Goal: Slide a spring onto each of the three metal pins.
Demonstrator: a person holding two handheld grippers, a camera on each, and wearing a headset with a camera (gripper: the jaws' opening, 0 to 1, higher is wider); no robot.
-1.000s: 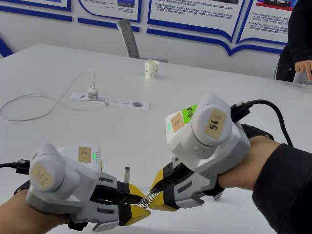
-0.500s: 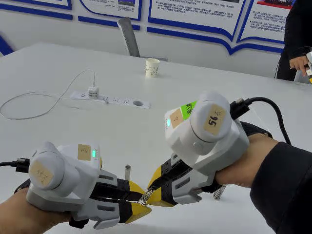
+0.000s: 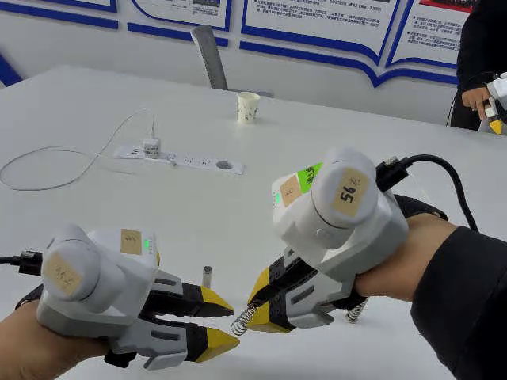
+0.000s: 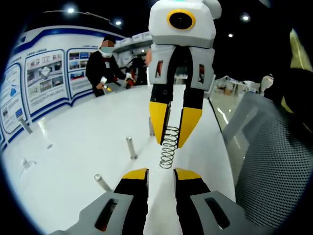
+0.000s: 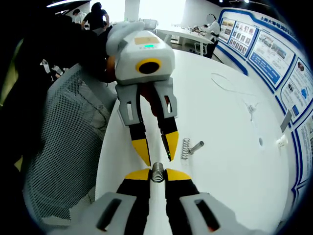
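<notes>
Tabletop (image 3: 238,214); spring (image 3: 245,319) between right fingers (image 3: 262,283)

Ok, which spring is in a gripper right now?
The spring clamped in the right gripper, its end pointing at the open left gripper. The other spring sits loose on the table beside a pin.

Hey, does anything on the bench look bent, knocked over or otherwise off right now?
Nothing stands out. The right gripper holds an undeformed spring by one end, the left gripper is open, and the pin beside them stands upright.
</notes>
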